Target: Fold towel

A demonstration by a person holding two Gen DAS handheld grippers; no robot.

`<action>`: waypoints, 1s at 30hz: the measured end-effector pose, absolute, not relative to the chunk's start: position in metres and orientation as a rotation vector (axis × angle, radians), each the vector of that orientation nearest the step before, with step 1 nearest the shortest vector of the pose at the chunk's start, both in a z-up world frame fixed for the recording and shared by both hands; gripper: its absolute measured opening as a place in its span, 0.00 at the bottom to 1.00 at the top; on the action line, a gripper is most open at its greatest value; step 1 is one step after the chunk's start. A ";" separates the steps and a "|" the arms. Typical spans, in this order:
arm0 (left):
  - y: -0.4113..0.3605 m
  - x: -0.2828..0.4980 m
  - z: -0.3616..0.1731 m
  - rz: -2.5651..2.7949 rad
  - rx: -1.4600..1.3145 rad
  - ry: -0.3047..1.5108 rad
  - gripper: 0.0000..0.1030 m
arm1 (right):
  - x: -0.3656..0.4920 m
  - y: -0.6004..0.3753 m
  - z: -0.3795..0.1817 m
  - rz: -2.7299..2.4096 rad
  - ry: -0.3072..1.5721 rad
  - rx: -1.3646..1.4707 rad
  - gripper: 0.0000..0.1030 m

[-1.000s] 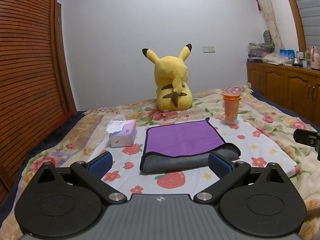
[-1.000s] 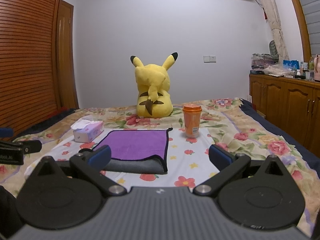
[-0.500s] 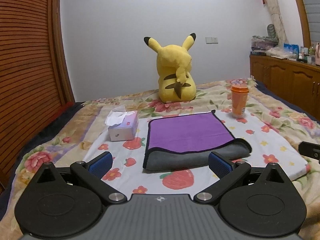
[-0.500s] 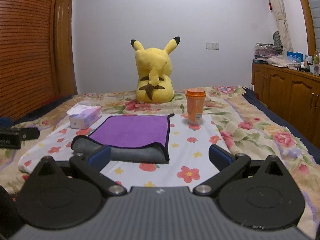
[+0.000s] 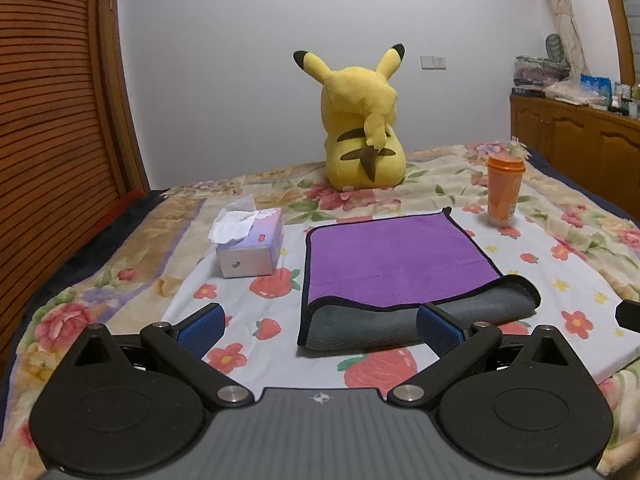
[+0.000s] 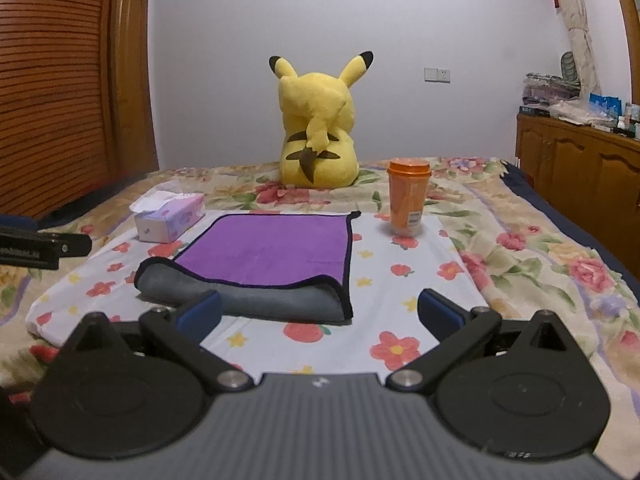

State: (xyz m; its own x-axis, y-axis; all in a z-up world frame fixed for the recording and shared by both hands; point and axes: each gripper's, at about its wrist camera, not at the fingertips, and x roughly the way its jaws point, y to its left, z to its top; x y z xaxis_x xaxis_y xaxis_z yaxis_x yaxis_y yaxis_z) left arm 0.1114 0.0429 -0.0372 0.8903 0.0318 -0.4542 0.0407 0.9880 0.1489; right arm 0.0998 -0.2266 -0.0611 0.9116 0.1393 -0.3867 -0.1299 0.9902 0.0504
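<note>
My left gripper (image 5: 320, 326) sits low over the bed, jaws spread wide and holding nothing. Its blue pads (image 5: 202, 325) stand well apart; the right pad overlaps the near grey edge of the towel (image 5: 394, 258) in this view, but I cannot tell whether it touches the cloth. My right gripper (image 6: 319, 311) is likewise spread wide and empty, its left pad lying in front of the towel's near fold, contact unclear.

The towel lies just beyond both grippers on a white sheet (image 5: 568, 280) printed with flowers and strawberries. It is purple on top with a dark border, and its near edge is turned over so the grey underside shows as a soft roll across the front. In the left view the roll bulges toward the right corner; in the right view (image 6: 268, 254) it bulges toward the left corner.

To the left of the towel, just beside it, stands a tissue box (image 5: 250, 248) with a tissue sticking up. To the right and a bit farther back stands an orange cup (image 5: 505, 188) with a lid, upright and apart from the towel.

Beyond these, on the floral bedspread (image 5: 440, 192), a yellow plush (image 5: 360, 128) sits with its back to me. A wooden cabinet (image 6: 580, 164) runs along the right wall, with clutter on top.
</note>
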 end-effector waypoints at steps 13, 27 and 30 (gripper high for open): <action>0.047 0.157 -0.064 -0.028 0.149 0.529 1.00 | 0.137 -0.221 -0.073 0.149 0.471 0.007 1.00; 0.061 0.199 -0.085 -0.022 0.140 0.578 1.00 | 0.179 -0.205 -0.085 0.187 0.520 -0.026 1.00; 0.062 0.206 -0.090 -0.029 0.140 0.585 1.00 | 0.186 -0.203 -0.088 0.193 0.533 -0.028 1.00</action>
State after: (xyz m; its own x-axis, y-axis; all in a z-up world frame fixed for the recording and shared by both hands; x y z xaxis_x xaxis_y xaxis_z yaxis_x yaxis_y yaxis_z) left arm 0.2064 0.0624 -0.0896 0.8334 0.0126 -0.5525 0.0671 0.9900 0.1238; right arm 0.1858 -0.2029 -0.0879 0.8435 0.1751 -0.5078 -0.1898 0.9815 0.0233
